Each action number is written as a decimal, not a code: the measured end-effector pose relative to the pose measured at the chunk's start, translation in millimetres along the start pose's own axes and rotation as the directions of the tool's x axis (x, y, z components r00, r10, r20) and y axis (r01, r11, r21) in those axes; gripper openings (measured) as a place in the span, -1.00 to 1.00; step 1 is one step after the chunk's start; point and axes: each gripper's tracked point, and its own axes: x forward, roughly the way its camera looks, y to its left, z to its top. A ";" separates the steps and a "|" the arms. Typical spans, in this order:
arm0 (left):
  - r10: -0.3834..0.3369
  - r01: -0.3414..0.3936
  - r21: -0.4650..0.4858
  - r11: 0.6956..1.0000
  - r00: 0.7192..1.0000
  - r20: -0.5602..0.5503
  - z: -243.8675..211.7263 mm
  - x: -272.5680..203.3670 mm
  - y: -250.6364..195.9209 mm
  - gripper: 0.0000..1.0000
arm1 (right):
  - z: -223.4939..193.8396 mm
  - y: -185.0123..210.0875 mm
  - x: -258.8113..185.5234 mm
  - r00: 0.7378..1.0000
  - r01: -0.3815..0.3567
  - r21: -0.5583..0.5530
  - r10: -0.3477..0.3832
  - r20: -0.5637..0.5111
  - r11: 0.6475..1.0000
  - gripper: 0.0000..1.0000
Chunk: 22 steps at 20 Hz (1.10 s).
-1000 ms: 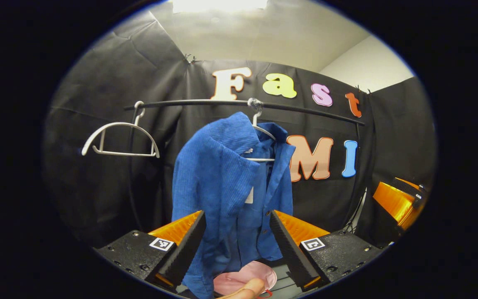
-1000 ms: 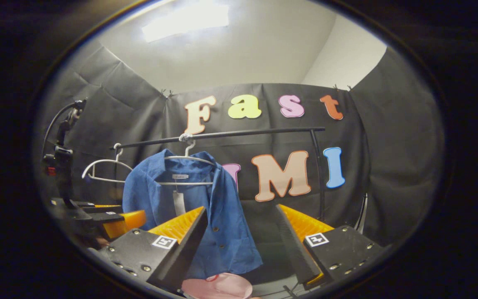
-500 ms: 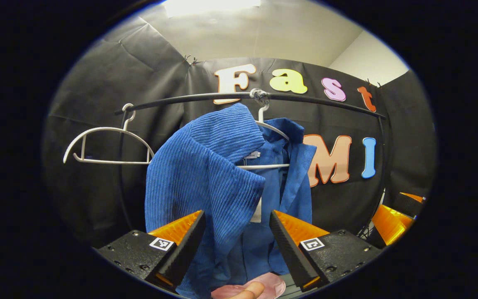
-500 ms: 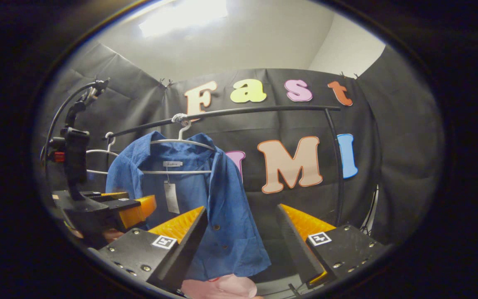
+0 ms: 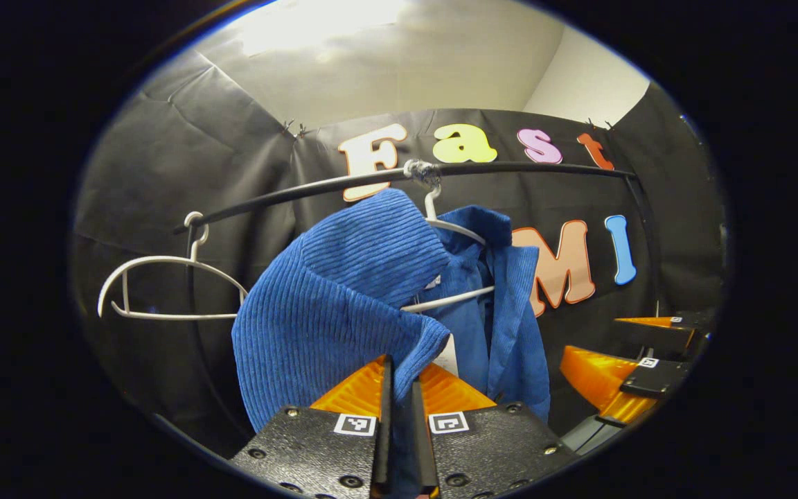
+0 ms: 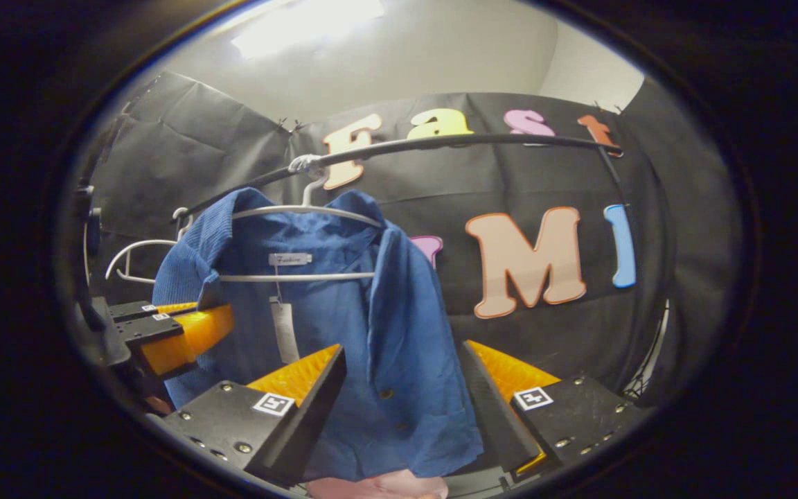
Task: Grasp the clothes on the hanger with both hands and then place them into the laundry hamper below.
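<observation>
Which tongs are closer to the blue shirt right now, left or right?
Left. The left tongs are shut on a fold of the blue shirt at its sleeve side. The right tongs are open, with the shirt's front edge hanging between the fingers, not yet gripped.

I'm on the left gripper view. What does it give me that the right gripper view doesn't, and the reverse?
Left gripper view: the left gripper shut on a fold of the blue shirt at its sleeve side, with the right gripper's body off to the side.

Right gripper view: the right gripper open, straddling the shirt's front edge without pinching it, plus the hang tag, a button and a pink object under the hem.

Both: the shirt on its white hanger, the black rail and the empty hanger.
</observation>
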 end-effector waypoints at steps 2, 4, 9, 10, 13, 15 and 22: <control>0.048 -0.048 0.027 0.999 0.999 -0.017 -11.4 3.8 11.9 -0.68 | -7.1 6.3 16.5 0.999 -0.023 -0.020 0.023 -0.023 1.000 0.89; 0.066 -0.064 0.034 0.997 0.996 -0.059 -29.3 -1.2 10.4 -0.68 | -12.8 9.5 26.4 0.999 -0.027 -0.031 0.026 -0.026 0.999 0.98; 0.096 -0.088 0.092 0.992 0.992 -0.087 -58.6 8.3 5.5 -0.17 | -19.4 8.0 43.1 1.000 -0.015 -0.039 0.014 -0.018 0.999 0.99; 0.097 -0.090 0.085 0.992 0.992 -0.076 -57.3 10.8 9.3 -0.18 | -16.6 8.0 45.0 1.000 -0.009 -0.060 0.008 -0.011 0.998 0.98; 0.067 -0.068 -0.007 0.998 0.993 -0.093 -56.7 13.6 15.6 -0.79 | -19.9 12.4 59.7 1.000 -0.014 -0.116 0.013 -0.010 0.993 0.89; 0.012 -0.017 -0.049 0.999 0.994 -0.106 -57.2 6.5 11.5 -0.99 | -24.6 14.8 59.3 1.000 -0.025 -0.125 0.023 -0.016 0.992 0.89; -0.276 0.259 -0.195 0.946 0.959 -0.064 -20.9 -47.2 -18.7 -1.00 | -23.4 28.4 91.8 0.999 -0.032 -0.049 0.030 -0.041 0.998 0.60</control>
